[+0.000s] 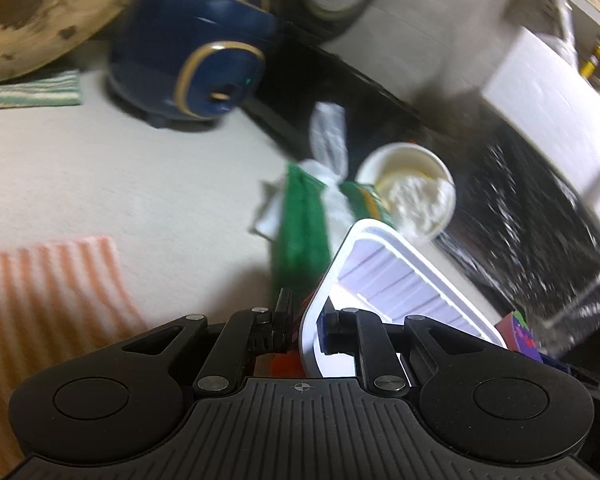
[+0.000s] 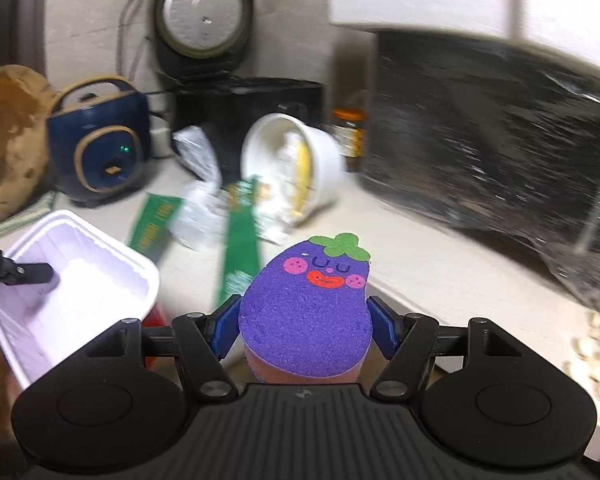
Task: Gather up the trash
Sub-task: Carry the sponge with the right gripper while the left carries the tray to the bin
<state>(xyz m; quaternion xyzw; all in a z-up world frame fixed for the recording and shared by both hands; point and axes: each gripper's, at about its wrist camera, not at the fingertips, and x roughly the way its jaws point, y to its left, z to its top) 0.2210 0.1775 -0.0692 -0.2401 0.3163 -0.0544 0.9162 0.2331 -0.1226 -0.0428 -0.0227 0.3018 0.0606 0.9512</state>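
The worktop was a pale beige surface, blurred in both views. On it stood a dark blue cooker with a tan handle, and near it an orange striped cloth and a green striped cloth lay flat. A white bowl lay tipped on its side, crumpled paper showing inside. Just beside its mouth, green wrappers and a clear plastic bag were scattered together, touching. A black box stood behind them, and a dark jar beside a large bundle wrapped in black plastic.
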